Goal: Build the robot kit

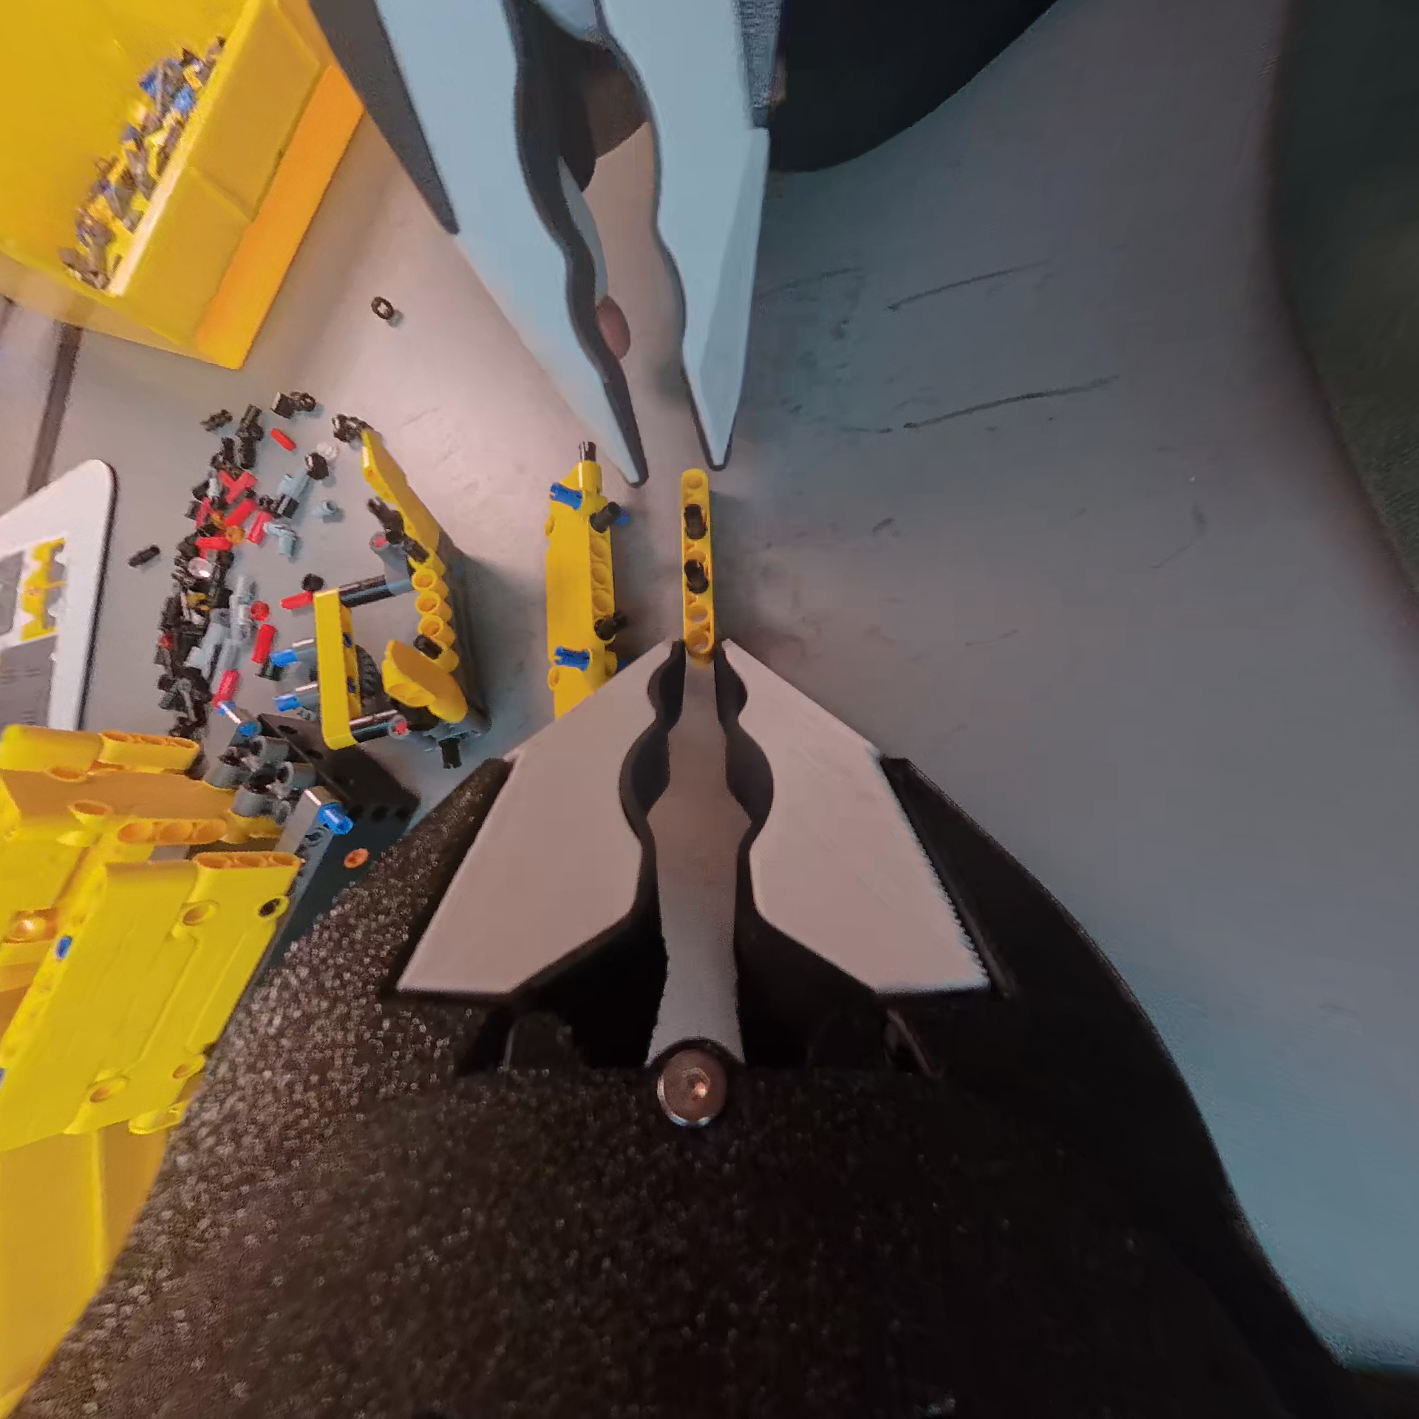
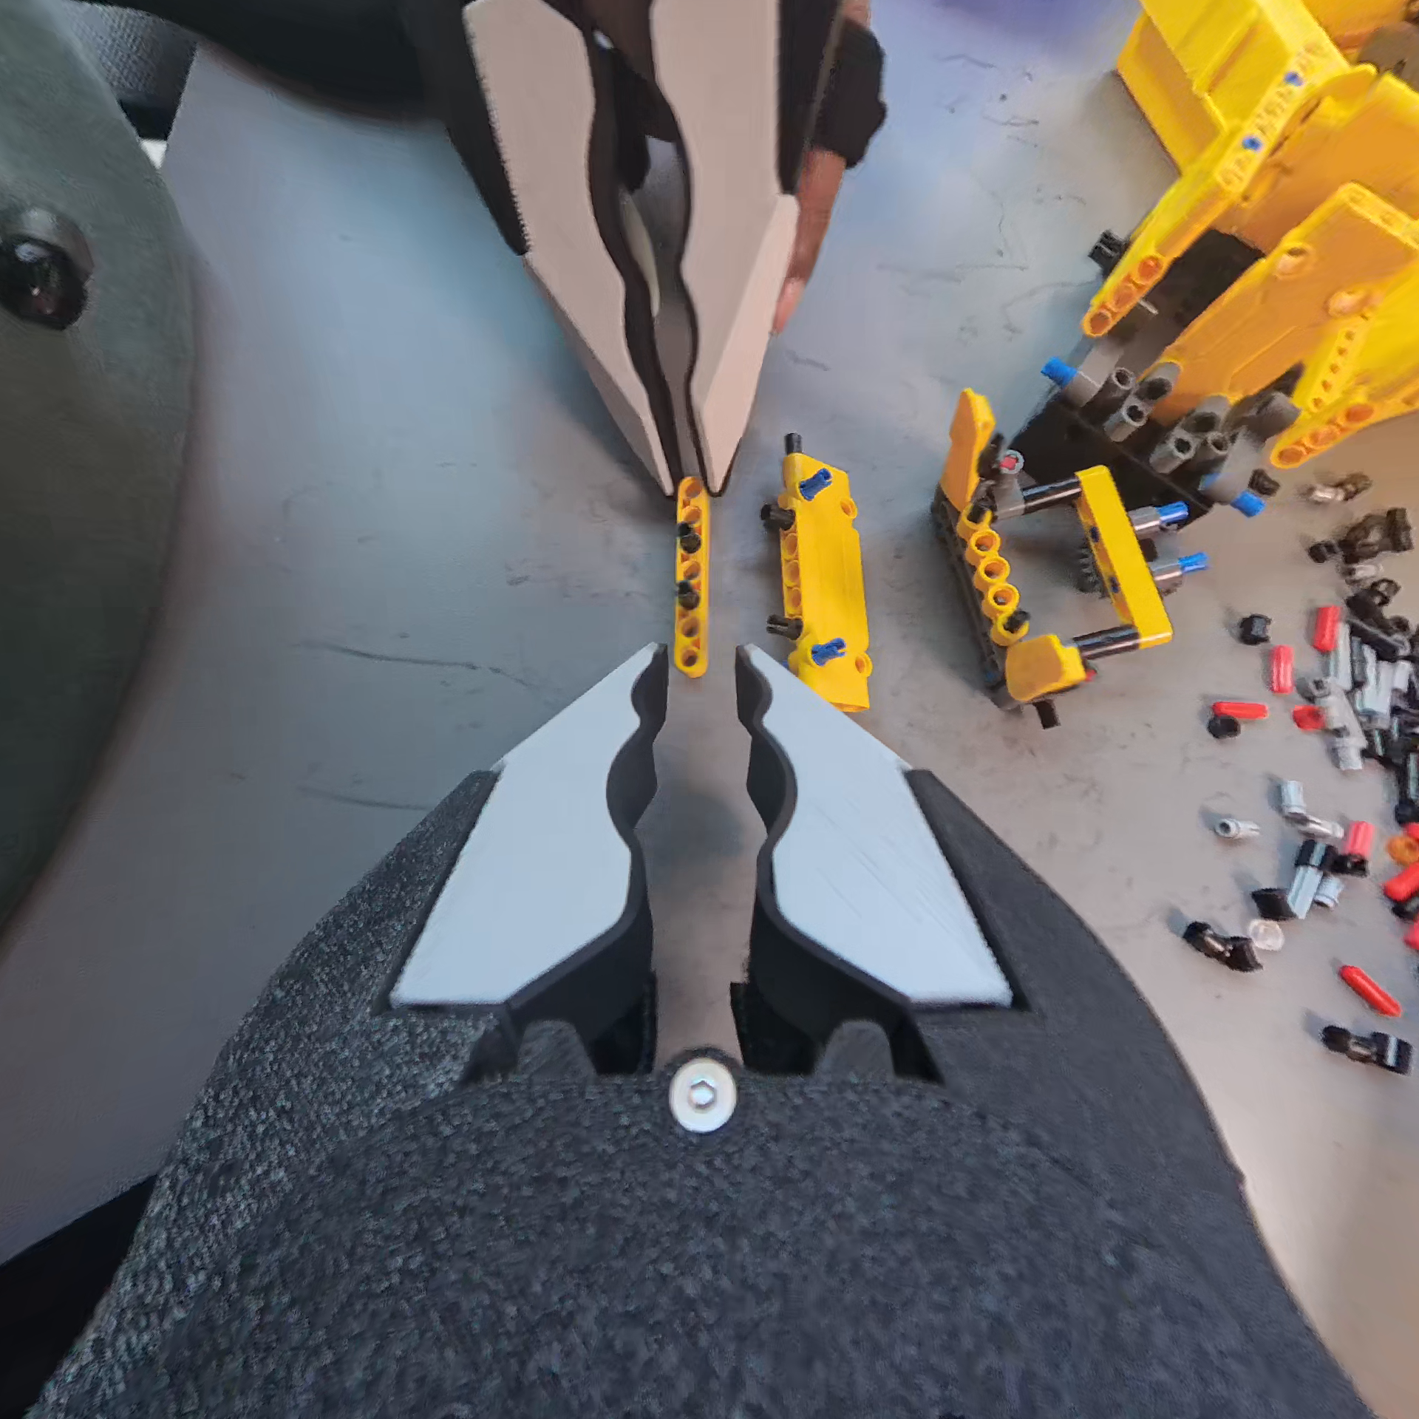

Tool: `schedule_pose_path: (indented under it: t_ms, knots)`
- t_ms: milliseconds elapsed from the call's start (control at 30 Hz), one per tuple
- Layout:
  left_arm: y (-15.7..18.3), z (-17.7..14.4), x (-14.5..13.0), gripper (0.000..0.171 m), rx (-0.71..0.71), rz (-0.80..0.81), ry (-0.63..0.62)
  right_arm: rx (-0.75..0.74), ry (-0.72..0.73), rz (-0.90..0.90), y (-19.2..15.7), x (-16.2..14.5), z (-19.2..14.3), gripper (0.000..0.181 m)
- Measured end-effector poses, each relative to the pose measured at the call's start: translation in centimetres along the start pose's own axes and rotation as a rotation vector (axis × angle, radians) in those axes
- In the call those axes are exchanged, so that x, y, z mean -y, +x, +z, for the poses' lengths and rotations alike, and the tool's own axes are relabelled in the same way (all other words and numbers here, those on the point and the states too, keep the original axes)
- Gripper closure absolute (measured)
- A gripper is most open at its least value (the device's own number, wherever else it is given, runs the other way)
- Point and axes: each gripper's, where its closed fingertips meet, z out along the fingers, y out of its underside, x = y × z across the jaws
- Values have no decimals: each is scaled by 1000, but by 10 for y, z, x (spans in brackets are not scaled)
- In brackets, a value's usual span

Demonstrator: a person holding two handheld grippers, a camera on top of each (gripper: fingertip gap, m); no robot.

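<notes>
A thin yellow plastic beam with a row of round holes lies on the grey tabletop directly between the two grippers, with two black pins plugged into its holes. The left gripper has closed its two grey fingers on the beam's near end, leaving only the beam's width between the tips. The right gripper, seen in its own view, stands parted a little wider than the beam, its tips on either side of the beam's other end without clearly touching it; whether they brush it cannot be told. Just beside the beam, to the right of the right gripper, lies one broader yellow plastic block carrying two blue pins and three black pins. Farther out on that side sits one open frame of yellow beams, black axles and grey connectors, with two blue-tipped pegs sticking from it. Beyond that rises one large yellow and black model body, and around its foot spreads a loose scatter of small black, grey and red pieces, too many and too blurred to count. In the left wrist view, one yellow sorting tray with small parts in a compartment stands far off to the left, and one white-edged printed sheet lies near the scatter.
</notes>
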Motion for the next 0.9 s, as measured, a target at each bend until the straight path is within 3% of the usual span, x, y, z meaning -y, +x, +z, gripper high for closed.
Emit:
schedule_pose_path:
  t_ms: [133,267,333,467,600,767,900]
  knots:
    - [-8,-2,4,165,136,207,-15,36,-14,85,3,-2,2,164]
    - [-7,0,5,165,183,337,-38,16,-57,35,2,-6,8,172]
    - [-3,4,-1,165,137,272,-50,-18,-51,-38,2,-5,9,172]
    - [5,-1,-2,159,-52,-37,22,-98,-55,-225,1,-2,8,172]
    - [11,-5,0,150,-171,-198,28,-122,-53,-351,-6,1,9,172]
    - [21,-1,4,160,-226,-232,10,-133,-67,-415,-10,1,8,171]
    - [20,1,5,162,-185,-163,11,-5,-15,-247,-21,3,3,163]
